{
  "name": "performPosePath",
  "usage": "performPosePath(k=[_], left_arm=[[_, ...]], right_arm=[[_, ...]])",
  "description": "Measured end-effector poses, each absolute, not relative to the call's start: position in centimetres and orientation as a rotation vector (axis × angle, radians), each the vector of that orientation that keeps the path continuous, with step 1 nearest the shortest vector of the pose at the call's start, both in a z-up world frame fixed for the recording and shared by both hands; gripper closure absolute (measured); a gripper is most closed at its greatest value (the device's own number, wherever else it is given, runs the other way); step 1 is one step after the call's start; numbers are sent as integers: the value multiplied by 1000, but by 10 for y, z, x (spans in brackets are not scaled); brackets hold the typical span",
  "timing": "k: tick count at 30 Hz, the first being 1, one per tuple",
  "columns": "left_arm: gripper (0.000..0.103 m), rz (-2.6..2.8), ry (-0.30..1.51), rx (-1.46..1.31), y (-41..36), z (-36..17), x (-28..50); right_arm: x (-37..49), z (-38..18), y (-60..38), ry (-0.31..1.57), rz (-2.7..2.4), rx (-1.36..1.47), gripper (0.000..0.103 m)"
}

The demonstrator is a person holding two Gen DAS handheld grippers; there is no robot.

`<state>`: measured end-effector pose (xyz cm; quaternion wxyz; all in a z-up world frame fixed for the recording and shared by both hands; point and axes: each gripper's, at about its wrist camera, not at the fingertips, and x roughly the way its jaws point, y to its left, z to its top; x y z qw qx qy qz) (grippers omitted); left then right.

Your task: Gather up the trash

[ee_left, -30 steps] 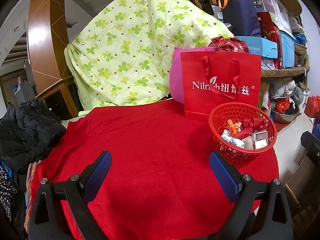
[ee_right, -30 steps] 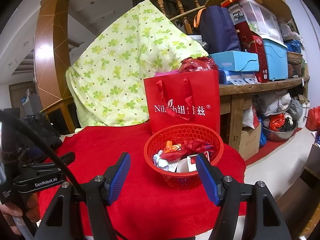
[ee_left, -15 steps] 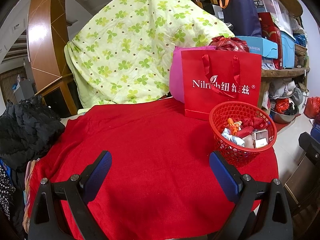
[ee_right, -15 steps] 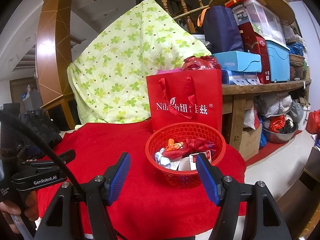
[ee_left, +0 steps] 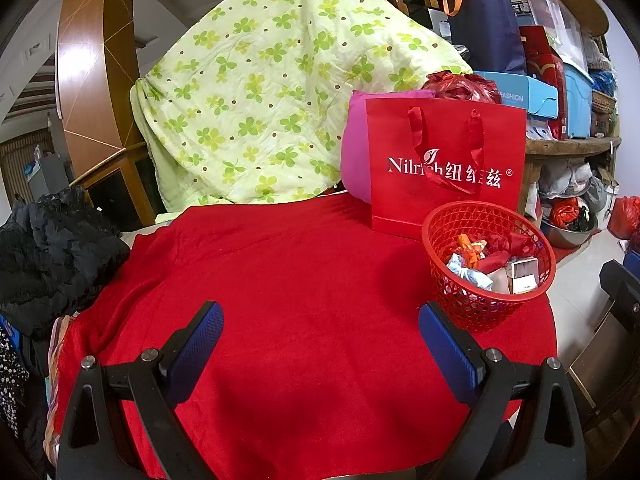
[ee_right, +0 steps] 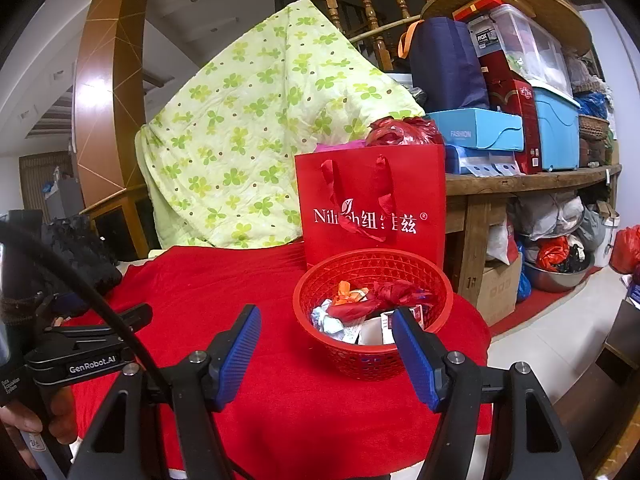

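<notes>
Looks pretty much done: the trash (ee_right: 370, 308) is piled in the red basket (ee_left: 440, 236), seen at 3 o'clock from the left gripper (ee_left: 320, 348). No loose scraps are spotted on the counter (ee_left: 280, 280). Both it and the right gripper (ee_right: 326, 350) are held with jaws spread wide, nothing gripped.

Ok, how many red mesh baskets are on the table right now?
1: a round red plastic mesh basket on the red tablecloth, in front of the red paper gift bag. None hidden that I can see.

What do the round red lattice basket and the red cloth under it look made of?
Round red lattice basket: likely moulded plastic, slightly glossy, with a rigid open diamond mesh wall. Red cloth: apparently a soft, matte, fleece-like fabric; fuzzy nap, gentle folds at its edges.
</notes>
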<state>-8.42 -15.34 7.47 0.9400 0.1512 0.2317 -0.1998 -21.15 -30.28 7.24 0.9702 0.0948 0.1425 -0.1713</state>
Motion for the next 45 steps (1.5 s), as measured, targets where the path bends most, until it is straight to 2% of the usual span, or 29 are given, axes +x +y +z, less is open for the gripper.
performPosePath(k=[45], left_arm=[[5, -430, 492, 304, -151, 69, -70]], right_arm=[[-207, 72, -303, 284, -375, 188, 32]])
